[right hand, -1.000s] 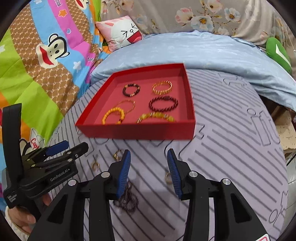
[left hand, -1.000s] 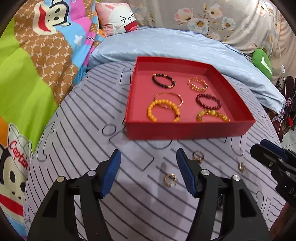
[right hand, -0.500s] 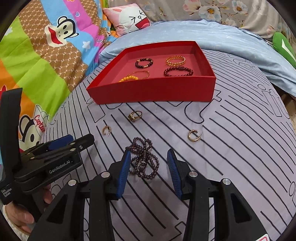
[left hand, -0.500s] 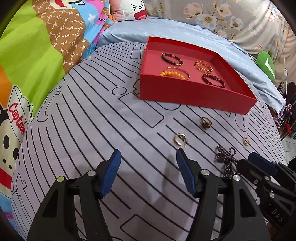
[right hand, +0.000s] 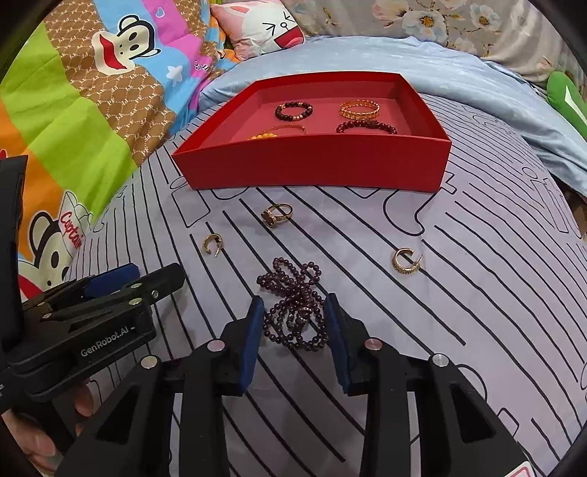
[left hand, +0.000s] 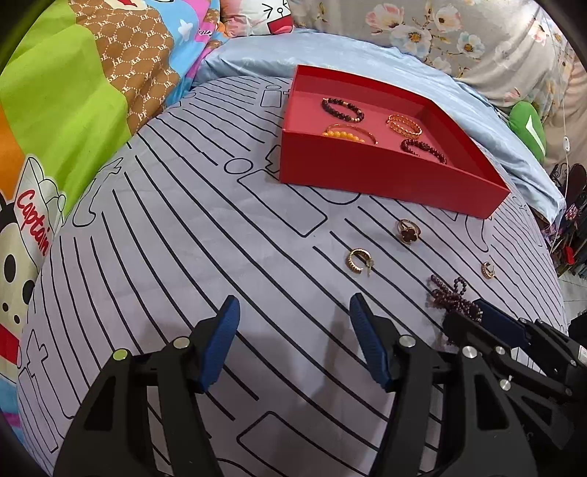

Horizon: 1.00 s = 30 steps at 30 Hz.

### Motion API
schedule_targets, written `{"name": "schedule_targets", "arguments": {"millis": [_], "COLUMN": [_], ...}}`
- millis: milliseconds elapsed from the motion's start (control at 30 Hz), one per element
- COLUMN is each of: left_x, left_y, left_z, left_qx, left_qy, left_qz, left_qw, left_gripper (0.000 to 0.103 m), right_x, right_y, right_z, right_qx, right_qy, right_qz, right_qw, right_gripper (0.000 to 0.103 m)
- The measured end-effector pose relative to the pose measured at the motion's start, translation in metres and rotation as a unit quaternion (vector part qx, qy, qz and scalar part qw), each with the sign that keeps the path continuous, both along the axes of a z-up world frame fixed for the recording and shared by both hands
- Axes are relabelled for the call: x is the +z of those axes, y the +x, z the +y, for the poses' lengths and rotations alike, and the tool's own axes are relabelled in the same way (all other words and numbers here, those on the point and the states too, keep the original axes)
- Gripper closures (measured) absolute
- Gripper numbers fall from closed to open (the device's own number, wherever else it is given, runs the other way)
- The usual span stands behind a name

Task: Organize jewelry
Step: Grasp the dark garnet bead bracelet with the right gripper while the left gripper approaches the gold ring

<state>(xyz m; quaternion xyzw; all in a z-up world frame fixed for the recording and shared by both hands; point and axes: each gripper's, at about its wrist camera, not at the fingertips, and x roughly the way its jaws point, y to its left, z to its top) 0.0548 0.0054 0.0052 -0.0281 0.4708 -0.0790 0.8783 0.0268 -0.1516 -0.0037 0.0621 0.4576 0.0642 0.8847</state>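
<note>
A red tray (right hand: 315, 165) holding several bracelets sits on the grey striped cloth; it also shows in the left wrist view (left hand: 385, 176). Loose on the cloth lie a dark purple bead necklace (right hand: 293, 304), a gold ring with a dark stone (right hand: 276, 214) and two gold hoop earrings (right hand: 212, 244) (right hand: 405, 260). My right gripper (right hand: 293, 330) is open, its fingers on either side of the near part of the necklace. My left gripper (left hand: 293, 337) is open and empty, low over bare cloth, to the left of the necklace (left hand: 453, 297).
A blue quilt (right hand: 403, 55) lies behind the tray, with a cartoon pillow (right hand: 264, 29) and a colourful monkey blanket (right hand: 73, 91) at the left. A green cushion (left hand: 528, 128) sits at the far right. The cloth's edge drops off on the right.
Both grippers have pulled back from the tray and dropped lower. The right gripper now straddles the bead necklace, which lay ahead of it before.
</note>
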Motion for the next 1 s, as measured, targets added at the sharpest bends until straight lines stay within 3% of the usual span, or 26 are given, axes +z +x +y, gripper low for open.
{"name": "schedule_targets", "arguments": {"millis": [200, 433, 467, 800, 1000], "left_x": [0.000, 0.000, 0.000, 0.000, 0.000], "left_y": [0.001, 0.005, 0.006, 0.015, 0.021], "left_z": [-0.002, -0.011, -0.013, -0.028, -0.038], "left_qx": [-0.004, -0.012, -0.013, -0.023, -0.034], "left_qy": [-0.005, -0.005, -0.005, -0.002, 0.003], "left_qz": [0.000, -0.001, -0.001, -0.007, -0.013], "left_qw": [1.0000, 0.9999, 0.9999, 0.9997, 0.9993], "left_gripper": [0.044, 0.044, 0.044, 0.044, 0.055], "right_x": [-0.001, 0.002, 0.003, 0.005, 0.007], "right_y": [0.001, 0.000, -0.001, -0.001, -0.001], "right_z": [-0.001, -0.012, -0.015, -0.027, -0.035], "right_qx": [-0.002, -0.016, -0.019, -0.034, -0.039], "right_qy": [-0.016, -0.008, -0.006, -0.001, 0.006], "right_qz": [-0.003, -0.004, -0.006, -0.008, -0.009], "right_qw": [1.000, 1.000, 1.000, 0.999, 0.999], "right_gripper": [0.089, 0.092, 0.097, 0.097, 0.097]}}
